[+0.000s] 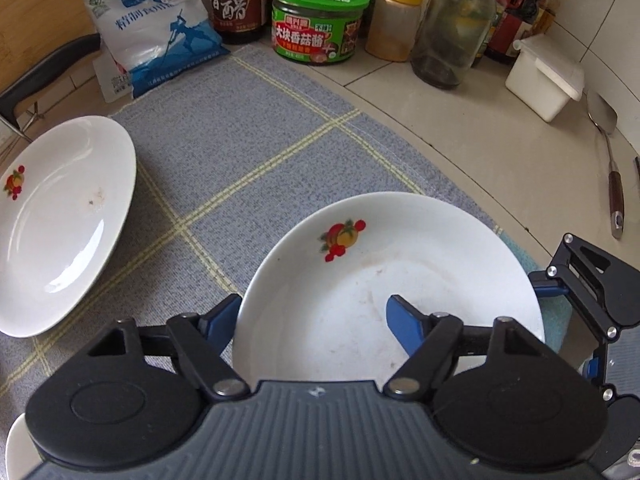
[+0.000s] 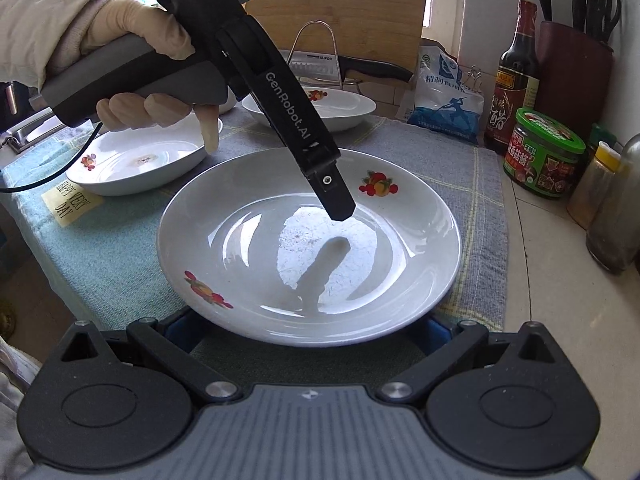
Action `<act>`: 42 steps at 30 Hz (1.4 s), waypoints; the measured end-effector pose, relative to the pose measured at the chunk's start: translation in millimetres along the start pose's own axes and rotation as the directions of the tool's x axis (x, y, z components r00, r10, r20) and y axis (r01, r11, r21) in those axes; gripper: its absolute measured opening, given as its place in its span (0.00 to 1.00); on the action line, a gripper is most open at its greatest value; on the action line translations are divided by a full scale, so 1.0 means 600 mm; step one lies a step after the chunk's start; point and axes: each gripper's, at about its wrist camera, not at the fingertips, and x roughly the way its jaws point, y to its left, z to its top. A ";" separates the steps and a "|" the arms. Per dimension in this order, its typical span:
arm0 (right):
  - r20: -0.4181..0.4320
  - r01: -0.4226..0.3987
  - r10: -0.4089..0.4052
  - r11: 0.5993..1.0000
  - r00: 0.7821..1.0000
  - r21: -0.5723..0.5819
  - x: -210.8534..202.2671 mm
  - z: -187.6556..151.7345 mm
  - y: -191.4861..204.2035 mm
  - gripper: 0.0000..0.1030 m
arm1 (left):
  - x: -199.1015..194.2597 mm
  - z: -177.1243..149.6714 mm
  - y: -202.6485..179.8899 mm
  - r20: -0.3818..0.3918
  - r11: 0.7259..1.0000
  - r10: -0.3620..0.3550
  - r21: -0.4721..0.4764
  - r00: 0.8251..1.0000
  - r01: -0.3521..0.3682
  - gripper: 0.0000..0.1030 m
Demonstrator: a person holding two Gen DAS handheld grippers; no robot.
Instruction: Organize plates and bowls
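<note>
We are straddling the near rim of the big plate (image 1: 384, 280) with the left tool (image 1: 308, 320), half open, one finger (image 1: 404, 328) inside the dish, the other outside, pads not yet pressing. The right tool (image 2: 304, 332) is sitting wide, its fingers flanking the plate's lower edge, gripping nothing. Another plate (image 1: 60, 224) is lying at left frame on the bench (image 1: 460, 128).

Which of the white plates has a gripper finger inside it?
The nearest plate, in the middle of the grey cloth: the left gripper straddles its rim. The other two plates sit untouched behind.
</note>
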 end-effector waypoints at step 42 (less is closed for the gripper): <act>-0.036 0.067 -0.067 0.998 0.997 0.005 0.028 0.051 -0.070 1.00 | 0.023 0.101 0.026 0.027 0.989 -0.069 0.129 0.997 0.065 0.72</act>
